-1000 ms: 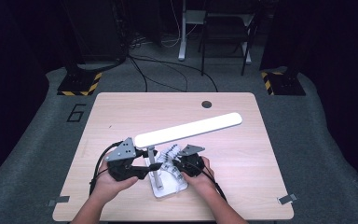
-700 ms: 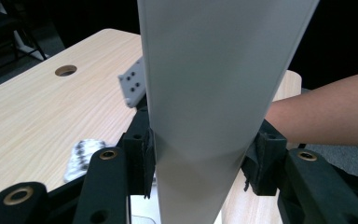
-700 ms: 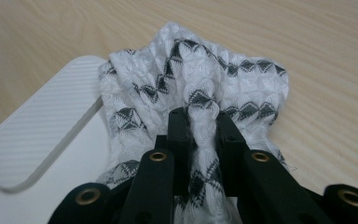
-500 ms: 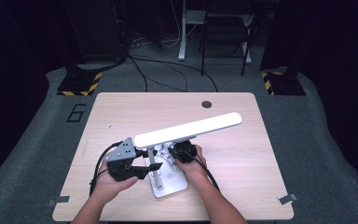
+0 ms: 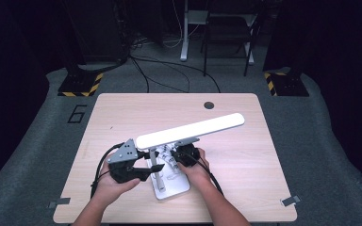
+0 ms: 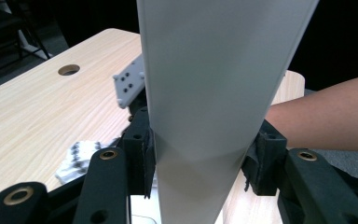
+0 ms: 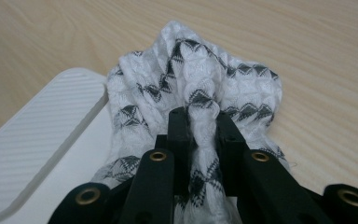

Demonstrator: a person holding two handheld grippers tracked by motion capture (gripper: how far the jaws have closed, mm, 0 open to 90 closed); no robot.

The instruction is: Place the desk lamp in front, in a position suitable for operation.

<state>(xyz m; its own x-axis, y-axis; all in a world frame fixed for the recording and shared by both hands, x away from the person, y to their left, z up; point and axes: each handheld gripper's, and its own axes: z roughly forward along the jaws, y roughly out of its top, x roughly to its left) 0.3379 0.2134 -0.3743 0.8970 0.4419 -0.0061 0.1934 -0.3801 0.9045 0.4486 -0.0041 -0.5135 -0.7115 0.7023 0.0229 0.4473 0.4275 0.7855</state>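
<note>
A white desk lamp stands near the table's front edge, its long flat head (image 5: pixel 191 129) slanting up to the right over its flat white base (image 5: pixel 172 188). My left gripper (image 5: pixel 156 167) is shut on the near end of the lamp head (image 6: pixel 214 70), with the pads pressed on both of its edges. My right gripper (image 5: pixel 176 157) is shut on a bunched white cloth with black zigzags (image 7: pixel 191 79). The cloth rests partly on the lamp base (image 7: pixel 37 140) and partly on the wood. In the left gripper view the cloth (image 6: pixel 77 156) lies under the head.
The light wood table (image 5: pixel 245 155) has a round cable hole (image 5: pixel 209 105) at the back. A forearm (image 6: pixel 321 116) reaches in from the right behind the lamp head. Cables, chair legs and striped floor stands lie beyond the table's far edge.
My right gripper has slid with the cloth a little left and away over the lamp base. The left gripper and the lamp head have stayed put.
</note>
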